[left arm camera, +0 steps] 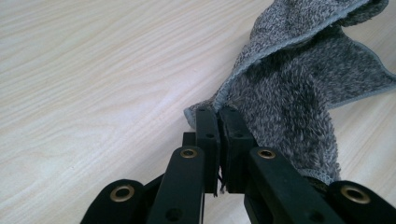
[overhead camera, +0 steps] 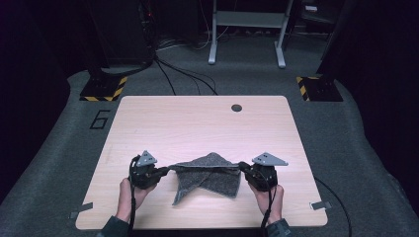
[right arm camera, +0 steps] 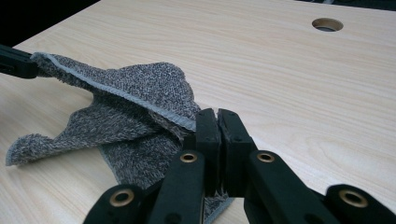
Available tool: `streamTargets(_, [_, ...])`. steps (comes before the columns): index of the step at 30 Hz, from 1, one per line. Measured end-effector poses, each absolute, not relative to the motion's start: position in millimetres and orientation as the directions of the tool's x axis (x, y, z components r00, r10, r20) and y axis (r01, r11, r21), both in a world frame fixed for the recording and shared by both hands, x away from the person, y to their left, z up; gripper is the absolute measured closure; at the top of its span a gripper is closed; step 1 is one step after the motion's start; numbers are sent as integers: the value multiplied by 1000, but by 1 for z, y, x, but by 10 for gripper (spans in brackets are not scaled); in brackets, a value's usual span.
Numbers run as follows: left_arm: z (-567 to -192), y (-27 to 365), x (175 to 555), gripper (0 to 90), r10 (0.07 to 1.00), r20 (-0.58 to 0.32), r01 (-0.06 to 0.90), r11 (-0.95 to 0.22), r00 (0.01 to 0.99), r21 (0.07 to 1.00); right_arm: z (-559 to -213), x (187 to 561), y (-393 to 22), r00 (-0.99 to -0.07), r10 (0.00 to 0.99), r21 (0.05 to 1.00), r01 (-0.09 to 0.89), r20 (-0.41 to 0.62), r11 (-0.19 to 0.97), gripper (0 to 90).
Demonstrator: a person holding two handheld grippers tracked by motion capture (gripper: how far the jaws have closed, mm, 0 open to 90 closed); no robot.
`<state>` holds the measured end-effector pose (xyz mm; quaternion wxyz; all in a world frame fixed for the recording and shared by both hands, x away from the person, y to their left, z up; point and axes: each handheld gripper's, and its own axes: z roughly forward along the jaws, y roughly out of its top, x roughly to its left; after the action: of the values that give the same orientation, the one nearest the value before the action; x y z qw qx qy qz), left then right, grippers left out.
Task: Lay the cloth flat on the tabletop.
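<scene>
While each tool pinches a corner, your grey towel (overhead camera: pixel 207 177) hangs stretched between them over the near half of the surface (overhead camera: pixel 197 123).

Where your left hand (overhead camera: pixel 129 193) sits at the near left edge, the left tool (overhead camera: pixel 168 170) has its jaws pressed together on the towel's left corner, the hem caught right at the tips in the left gripper view (left arm camera: pixel 218 112). From there the top edge runs taut across to the right, and the cloth below it sags in loose folds, its lower points resting on the wood. At the far end, the right tool (overhead camera: pixel 242 167) is clamped the same way on the opposite corner, seen gripping the hem in the right gripper view (right arm camera: pixel 217 114), with your right hand (overhead camera: pixel 271 196) behind it. Beyond the towel, a round hole (overhead camera: pixel 236 107) sits near the far edge.
</scene>
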<state>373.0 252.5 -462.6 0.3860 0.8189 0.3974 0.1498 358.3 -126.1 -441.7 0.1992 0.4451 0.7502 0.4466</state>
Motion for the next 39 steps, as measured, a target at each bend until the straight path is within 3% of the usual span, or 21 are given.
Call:
streamTargets(11, [-463, 250, 362, 880, 759, -68, 535, -389, 647, 750, -445, 345, -134, -525, 841, 841, 508, 131, 186, 887])
streamTargets(15, [-459, 251, 385, 883, 761, -77, 544, -384, 644, 746, -443, 365, -134, -524, 841, 832, 520, 130, 195, 892])
streamTargets(18, [-442, 250, 427, 885, 782, -40, 538, -390, 622, 747, -430, 403, -130, -519, 848, 828, 519, 106, 214, 894])
streamTargets(19, [-428, 251, 448, 885, 791, -59, 545, -363, 608, 755, -423, 419, -128, -519, 848, 832, 513, 105, 211, 894])
streamTargets(24, [-333, 246, 487, 884, 819, 77, 418, -369, 569, 830, -337, 485, -118, -500, 865, 884, 419, 35, 206, 894])
streamTargets(27, [-293, 250, 472, 884, 813, 159, 323, -391, 560, 862, -279, 478, -113, -506, 862, 930, 308, -19, 202, 894])
streamTargets(29, [-290, 253, 453, 884, 802, 179, 289, -400, 570, 870, -262, 462, -115, -526, 850, 946, 251, -45, 205, 893])
streamTargets(33, [-331, 255, 415, 882, 759, 203, 289, -459, 619, 840, -287, 423, -121, -586, 808, 938, 243, -60, 246, 891])
streamTargets(39, [-438, 246, 369, 875, 702, 139, 412, -554, 699, 723, -413, 372, -132, -624, 780, 857, 423, 39, 295, 884])
